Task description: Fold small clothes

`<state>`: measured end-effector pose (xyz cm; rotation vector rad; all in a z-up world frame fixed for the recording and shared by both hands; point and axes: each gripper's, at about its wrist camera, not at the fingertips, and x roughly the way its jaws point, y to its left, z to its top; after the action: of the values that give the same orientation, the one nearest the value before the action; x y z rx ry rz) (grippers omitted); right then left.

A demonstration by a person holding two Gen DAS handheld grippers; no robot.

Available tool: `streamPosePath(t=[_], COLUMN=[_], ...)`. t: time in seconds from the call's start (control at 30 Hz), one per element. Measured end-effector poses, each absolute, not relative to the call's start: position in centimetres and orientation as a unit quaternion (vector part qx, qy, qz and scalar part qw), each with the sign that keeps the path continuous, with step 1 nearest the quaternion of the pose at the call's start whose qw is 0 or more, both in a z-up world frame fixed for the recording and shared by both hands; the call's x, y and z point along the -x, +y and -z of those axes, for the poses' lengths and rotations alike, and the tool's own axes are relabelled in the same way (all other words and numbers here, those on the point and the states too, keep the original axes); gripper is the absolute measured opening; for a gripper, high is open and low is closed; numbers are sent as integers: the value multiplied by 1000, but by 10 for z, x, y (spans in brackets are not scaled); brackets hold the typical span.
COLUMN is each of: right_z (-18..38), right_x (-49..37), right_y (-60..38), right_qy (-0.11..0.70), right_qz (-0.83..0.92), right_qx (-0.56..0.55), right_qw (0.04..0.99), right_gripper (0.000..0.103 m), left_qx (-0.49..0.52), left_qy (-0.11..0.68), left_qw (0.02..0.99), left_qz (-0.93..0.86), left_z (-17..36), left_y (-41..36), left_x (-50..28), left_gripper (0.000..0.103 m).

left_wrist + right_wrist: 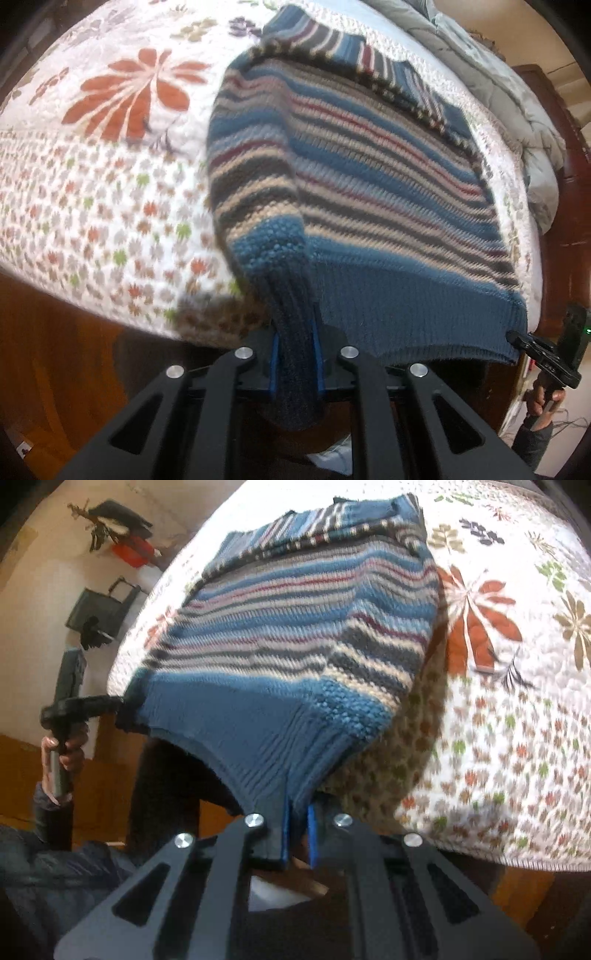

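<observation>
Striped sweater [369, 184] on floral quilt [92, 203]; left tongs [297, 369] clamp cuff, right tongs [297, 843] clamp hem; no legible writing.

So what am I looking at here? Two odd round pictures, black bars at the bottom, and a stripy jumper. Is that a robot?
No robot: a person holds a hand tool in each hand, each with a two-finger gripper and a wide-angle camera looking along its fingers. The black bars are the tool itself.

One picture comes from the left gripper, the other from the right gripper. Each tool also shows at the edge of the other's picture, with the hand holding it.

A striped knitted sweater lies on a flowered quilt on a bed. Both grippers are shut on its blue bottom edge: the left one pinches a bunched cuff-like part, the right one the hem.
</observation>
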<state>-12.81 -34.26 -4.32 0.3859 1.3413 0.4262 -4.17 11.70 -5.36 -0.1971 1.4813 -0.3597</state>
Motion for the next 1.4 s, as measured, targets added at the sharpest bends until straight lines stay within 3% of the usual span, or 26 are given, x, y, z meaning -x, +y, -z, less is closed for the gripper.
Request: streamPosePath(t=[0.27,0.73,1.4], right_z=[23,11,54], right_x=[70,-38,-200], right_y=[-358,-405,-411], right_qy=[584,531,596], right_qz=[-186,-150,-93], right_qx=[-181,-240,-209], right_qw=[769,799,770], right_gripper=[7,7,7], left_qx=[94,116,74], left_qy=[626,582,618], left_qw=[753,788,774], left_qz=[181,164,120], left_z=[15,11,50], left_y=[110,76,34], left_x=[-4,-101,-243], left_gripper=[14,15,16])
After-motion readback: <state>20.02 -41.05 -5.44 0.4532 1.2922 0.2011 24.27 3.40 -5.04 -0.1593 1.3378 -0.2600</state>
